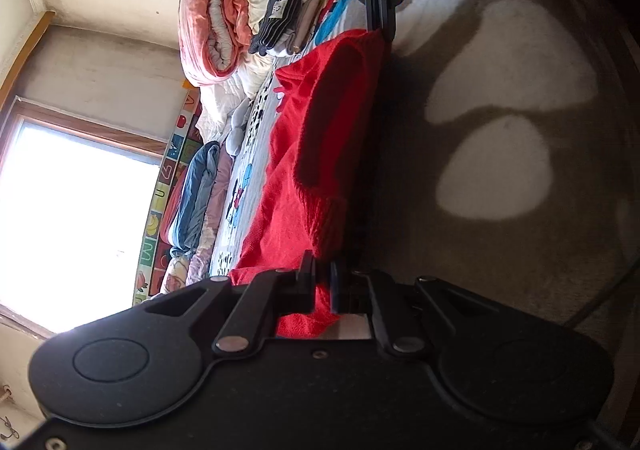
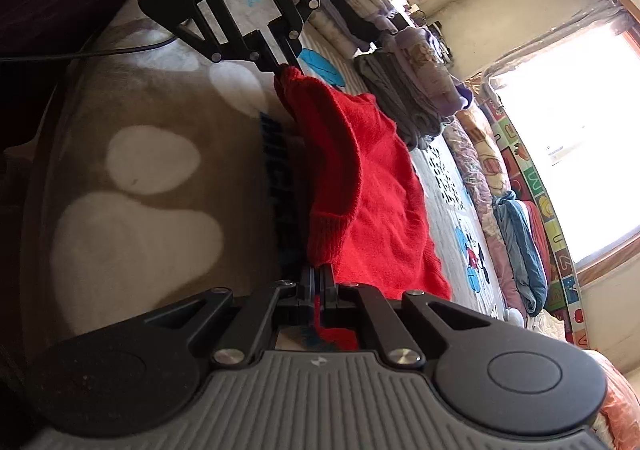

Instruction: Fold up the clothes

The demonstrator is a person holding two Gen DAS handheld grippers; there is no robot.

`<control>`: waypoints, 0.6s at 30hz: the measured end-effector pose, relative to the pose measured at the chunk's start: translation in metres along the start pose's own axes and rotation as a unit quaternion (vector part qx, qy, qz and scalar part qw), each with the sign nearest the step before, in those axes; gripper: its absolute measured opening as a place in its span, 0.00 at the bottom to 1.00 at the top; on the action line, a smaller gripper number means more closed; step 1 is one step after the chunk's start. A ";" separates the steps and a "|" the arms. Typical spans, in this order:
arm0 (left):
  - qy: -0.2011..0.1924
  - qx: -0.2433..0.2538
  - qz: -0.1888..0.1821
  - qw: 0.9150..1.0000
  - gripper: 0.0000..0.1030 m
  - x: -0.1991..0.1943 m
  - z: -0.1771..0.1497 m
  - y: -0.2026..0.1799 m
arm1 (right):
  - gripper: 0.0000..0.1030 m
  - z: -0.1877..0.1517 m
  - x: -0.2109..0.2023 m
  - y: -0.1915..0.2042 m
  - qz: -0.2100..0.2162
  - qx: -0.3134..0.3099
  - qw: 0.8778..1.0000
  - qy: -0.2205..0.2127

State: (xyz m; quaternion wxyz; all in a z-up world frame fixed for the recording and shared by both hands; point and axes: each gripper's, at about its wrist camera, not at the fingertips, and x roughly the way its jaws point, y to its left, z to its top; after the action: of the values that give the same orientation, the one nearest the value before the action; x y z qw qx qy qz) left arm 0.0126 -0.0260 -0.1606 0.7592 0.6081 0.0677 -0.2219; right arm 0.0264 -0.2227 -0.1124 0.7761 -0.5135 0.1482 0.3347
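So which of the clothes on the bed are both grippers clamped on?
The red knitted sweater: the left gripper and right gripper each pinch its edge; the folded piles lie untouched farther back.

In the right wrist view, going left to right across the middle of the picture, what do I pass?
Brown blanket with pale patches → red sweater held at both ends by the left gripper and right gripper → cartoon-print bedsheet → bundled blue clothing → alphabet mat → bright window.
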 end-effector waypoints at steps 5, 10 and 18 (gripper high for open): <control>0.023 -0.009 -0.035 0.999 0.10 -0.004 0.004 -0.023 | 0.04 -0.004 0.006 0.032 0.040 -0.014 0.998 0.039; 0.032 -0.094 -0.091 0.991 0.16 -0.023 0.000 -0.001 | 0.03 0.000 -0.002 0.042 0.066 -0.030 0.996 0.059; 0.024 -0.398 -0.081 0.913 0.16 -0.004 -0.002 0.081 | 0.07 0.000 -0.030 -0.048 0.053 0.246 0.968 -0.007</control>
State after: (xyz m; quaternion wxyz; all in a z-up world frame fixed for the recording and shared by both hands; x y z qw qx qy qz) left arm 0.0430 -0.0101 -0.0874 0.9161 0.2531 0.2174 -0.2225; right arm 0.0362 -0.2453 -0.0614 0.8608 -0.2961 0.2472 0.3321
